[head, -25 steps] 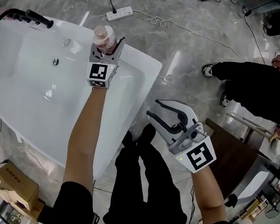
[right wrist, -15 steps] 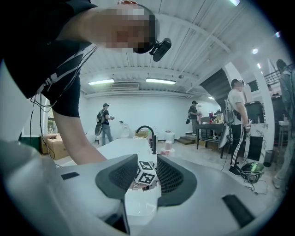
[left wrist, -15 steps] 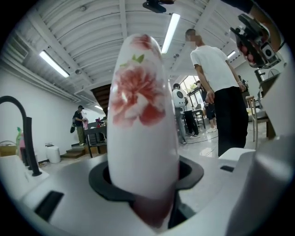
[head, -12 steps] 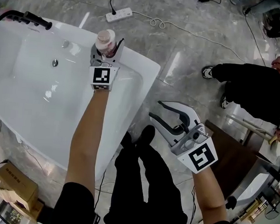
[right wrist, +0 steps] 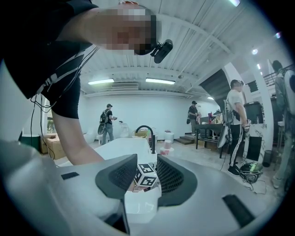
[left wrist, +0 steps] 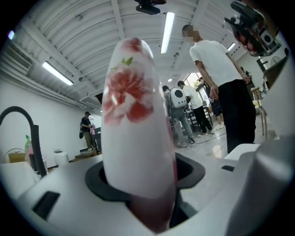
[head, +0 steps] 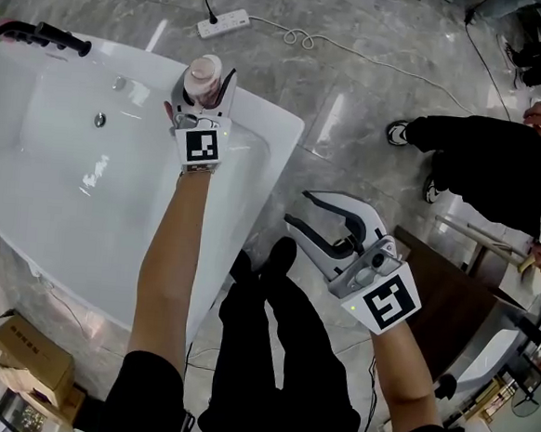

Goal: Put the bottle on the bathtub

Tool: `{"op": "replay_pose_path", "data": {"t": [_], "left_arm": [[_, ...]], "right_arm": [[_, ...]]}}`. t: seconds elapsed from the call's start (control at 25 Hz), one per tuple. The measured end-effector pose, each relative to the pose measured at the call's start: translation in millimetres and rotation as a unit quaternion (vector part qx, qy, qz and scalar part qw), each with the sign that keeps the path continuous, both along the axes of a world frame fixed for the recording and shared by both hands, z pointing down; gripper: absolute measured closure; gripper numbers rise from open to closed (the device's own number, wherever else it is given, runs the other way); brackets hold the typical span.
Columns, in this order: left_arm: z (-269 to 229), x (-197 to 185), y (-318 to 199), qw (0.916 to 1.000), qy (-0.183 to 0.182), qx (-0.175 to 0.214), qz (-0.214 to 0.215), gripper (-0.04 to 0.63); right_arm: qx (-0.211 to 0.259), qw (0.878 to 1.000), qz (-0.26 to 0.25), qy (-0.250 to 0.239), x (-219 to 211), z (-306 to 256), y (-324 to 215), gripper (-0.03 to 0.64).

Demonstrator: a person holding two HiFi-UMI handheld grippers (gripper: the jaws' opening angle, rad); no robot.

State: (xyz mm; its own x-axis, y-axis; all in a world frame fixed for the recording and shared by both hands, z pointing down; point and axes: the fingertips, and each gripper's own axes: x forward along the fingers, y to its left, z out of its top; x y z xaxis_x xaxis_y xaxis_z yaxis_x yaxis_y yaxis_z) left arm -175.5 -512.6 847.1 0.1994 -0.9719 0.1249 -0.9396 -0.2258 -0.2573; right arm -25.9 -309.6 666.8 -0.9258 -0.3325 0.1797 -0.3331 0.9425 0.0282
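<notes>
A white bottle [head: 205, 67] with a red flower print and a pinkish cap stands upright on the far right rim of the white bathtub [head: 270, 131]. My left gripper [head: 206, 89] reaches level around it. Its jaws have just been opening, and its fingers [head: 229, 84] stand slightly off the bottle's sides. In the left gripper view the bottle [left wrist: 136, 124] fills the space between the dark pads [left wrist: 191, 171]. My right gripper [head: 296, 210] hangs over the floor beside the tub, open and empty. The right gripper view looks past its own jaws [right wrist: 146, 173] toward the tub.
A black faucet [head: 42, 34] arches over the tub's far left end, and a drain [head: 99, 120] sits in the basin. A power strip [head: 221, 20] and cable lie on the marble floor beyond. A person in black [head: 480, 162] sits at the right. A cardboard box [head: 26, 359] is at lower left.
The left gripper has rolled a little and its jaws have spread off the bottle, which now stands upright on the rim. The right gripper has hardly moved.
</notes>
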Motion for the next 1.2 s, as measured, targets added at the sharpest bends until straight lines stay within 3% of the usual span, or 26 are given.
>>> {"op": "replay_pose_path", "data": {"t": [0.2, 0.4, 1.2], "left_arm": [[1, -11, -4, 0.9999, 0.008, 0.004, -0.008, 0.229], [1, -9, -3, 1.0000, 0.002, 0.000, 0.009, 0.229], [0, -9, 5, 0.9996, 0.022, -0.014, 0.012, 0.229]], "right_arm": [[0.000, 1.000, 0.003, -0.003, 3, -1, 1, 0.473], [0.004, 1.000, -0.001, -0.006, -1, -3, 3, 0.472], [0.017, 1.000, -0.002, -0.006, -1, -16, 9, 0.471]]}}
